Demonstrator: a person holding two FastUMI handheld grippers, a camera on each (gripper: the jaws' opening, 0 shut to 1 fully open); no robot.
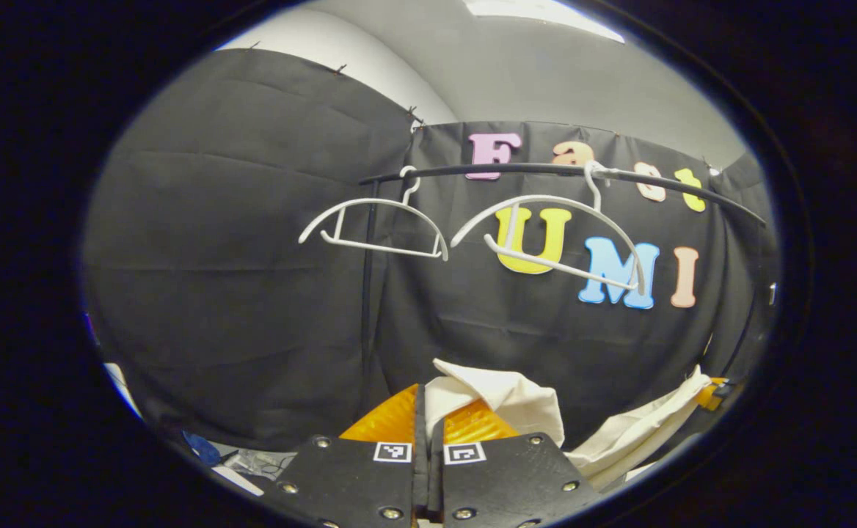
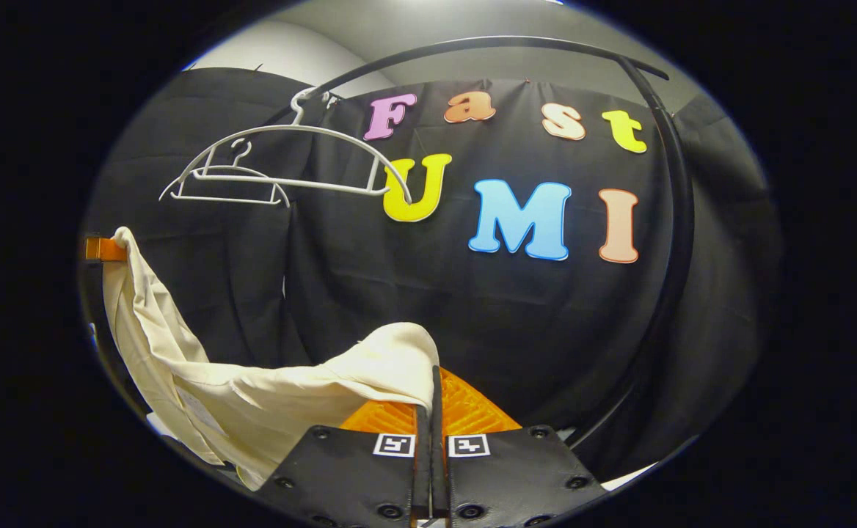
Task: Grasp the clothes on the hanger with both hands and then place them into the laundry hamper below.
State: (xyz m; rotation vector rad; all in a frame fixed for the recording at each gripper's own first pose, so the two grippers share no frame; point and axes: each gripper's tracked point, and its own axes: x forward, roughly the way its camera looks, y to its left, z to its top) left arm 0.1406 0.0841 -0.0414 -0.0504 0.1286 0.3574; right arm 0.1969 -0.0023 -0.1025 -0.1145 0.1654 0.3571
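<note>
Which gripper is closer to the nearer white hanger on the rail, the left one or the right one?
Hard to tell, perhaps the right. Both the left gripper and right gripper are below the nearer hanger, each shut on the cream garment.

Black cloth [image 1: 238,257] drapes the booth's walls beneath a pale grey ceiling [image 1: 546,66], where a bright light panel [image 1: 538,11] glows.

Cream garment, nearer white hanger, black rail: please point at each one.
Cream garment [image 2: 252,400], right gripper view: draped middle.
Nearer white hanger [image 1: 546,202], left gripper view: top arch.
Black rail [image 1: 531,169], left gripper view: horizontal bar.
</note>
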